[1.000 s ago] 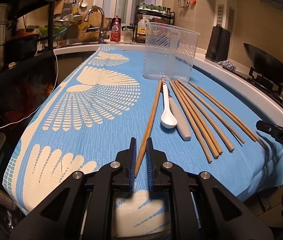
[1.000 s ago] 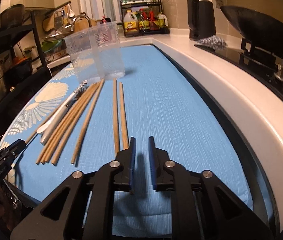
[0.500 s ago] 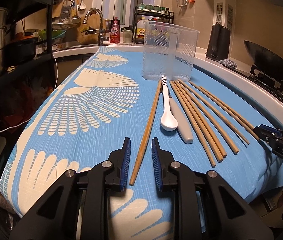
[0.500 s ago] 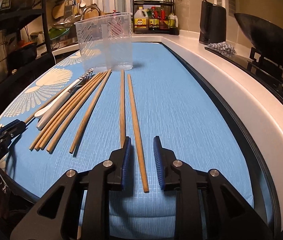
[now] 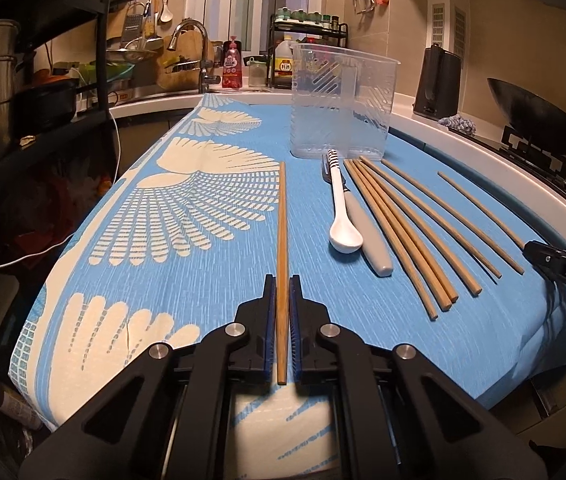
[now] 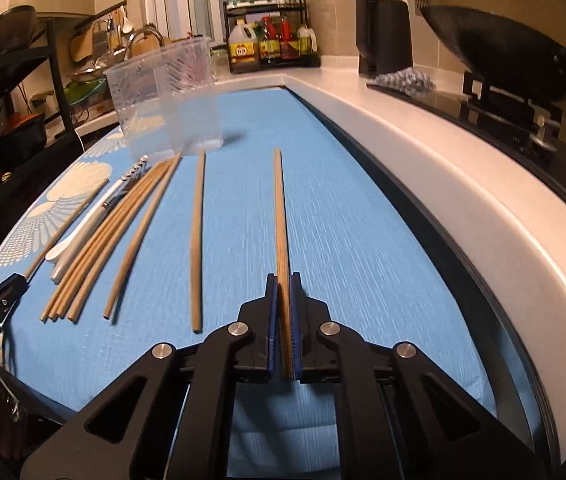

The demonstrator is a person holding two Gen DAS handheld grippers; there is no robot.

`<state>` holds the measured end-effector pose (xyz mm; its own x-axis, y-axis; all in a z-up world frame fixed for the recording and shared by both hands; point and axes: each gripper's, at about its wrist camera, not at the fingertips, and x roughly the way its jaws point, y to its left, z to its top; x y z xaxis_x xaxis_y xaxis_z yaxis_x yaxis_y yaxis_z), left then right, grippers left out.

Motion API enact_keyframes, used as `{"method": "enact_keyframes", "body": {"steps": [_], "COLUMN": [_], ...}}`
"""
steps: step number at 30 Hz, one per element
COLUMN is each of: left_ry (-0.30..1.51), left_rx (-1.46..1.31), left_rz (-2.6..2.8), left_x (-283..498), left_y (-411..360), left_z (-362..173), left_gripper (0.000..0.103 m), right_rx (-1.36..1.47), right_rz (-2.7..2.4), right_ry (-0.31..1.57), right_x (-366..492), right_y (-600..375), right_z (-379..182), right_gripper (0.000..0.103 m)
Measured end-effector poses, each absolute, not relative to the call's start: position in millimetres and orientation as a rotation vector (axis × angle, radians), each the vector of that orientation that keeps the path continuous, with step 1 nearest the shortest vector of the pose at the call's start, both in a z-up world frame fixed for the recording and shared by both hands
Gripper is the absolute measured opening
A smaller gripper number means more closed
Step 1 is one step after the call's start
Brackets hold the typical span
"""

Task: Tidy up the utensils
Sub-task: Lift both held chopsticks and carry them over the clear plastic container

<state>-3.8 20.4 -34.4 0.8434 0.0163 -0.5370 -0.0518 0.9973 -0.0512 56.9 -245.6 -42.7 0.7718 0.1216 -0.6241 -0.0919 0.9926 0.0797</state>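
Fork point(image 5: 326, 168) mostly hidden under spoon point(image 5: 341, 216). Both chopsticks point away twd tub point(image 5: 343, 108), lengthwise. Left gripper point(image 5: 282, 280) & right gripper point(image 6: 283, 280) just closed, each clamping one chopstick point(image 5: 282, 232) point(image 6: 281, 216).

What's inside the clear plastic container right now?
No utensils show inside the clear plastic container. Through its walls only its moulded ribs and the blurred counter behind appear. Its floor is too hazy to check. The spoon and loose chopsticks lie on the cloth in front.

Bare blue cloth point(image 6: 343, 208) lies open between the loose chopsticks point(image 6: 197, 236) and the raised white desk edge point(image 6: 463, 184). A clear plastic container point(image 5: 343, 104) blocks the far end; a dark shelf rack point(image 5: 43, 60) bounds the left.
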Motion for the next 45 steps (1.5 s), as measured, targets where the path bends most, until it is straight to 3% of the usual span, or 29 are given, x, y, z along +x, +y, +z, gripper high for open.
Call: {"method": "enact_keyframes", "body": {"steps": [6, 27, 45], "left_ry": [0.556, 0.531, 0.419], "left_rx": [-0.056, -0.016, -0.027], "left_rz": [0.039, 0.056, 0.017], "left_x": [-2.1, -5.9, -25.5], "left_y": [15.0, 8.7, 6.0], "left_z": [-35.7, -37.1, 24.6], "left_gripper": [0.007, 0.007, 0.007], "right_rx": [0.033, 0.021, -0.006], "right_rz": [0.118, 0.136, 0.211], "right_ry": [0.683, 0.678, 0.497], "right_x": [57.6, 61.0, 23.1], "right_y": [-241.9, -241.5, -227.5], "right_z": [-42.4, -40.3, 36.1], "right_gripper": [0.01, 0.006, 0.006]}}
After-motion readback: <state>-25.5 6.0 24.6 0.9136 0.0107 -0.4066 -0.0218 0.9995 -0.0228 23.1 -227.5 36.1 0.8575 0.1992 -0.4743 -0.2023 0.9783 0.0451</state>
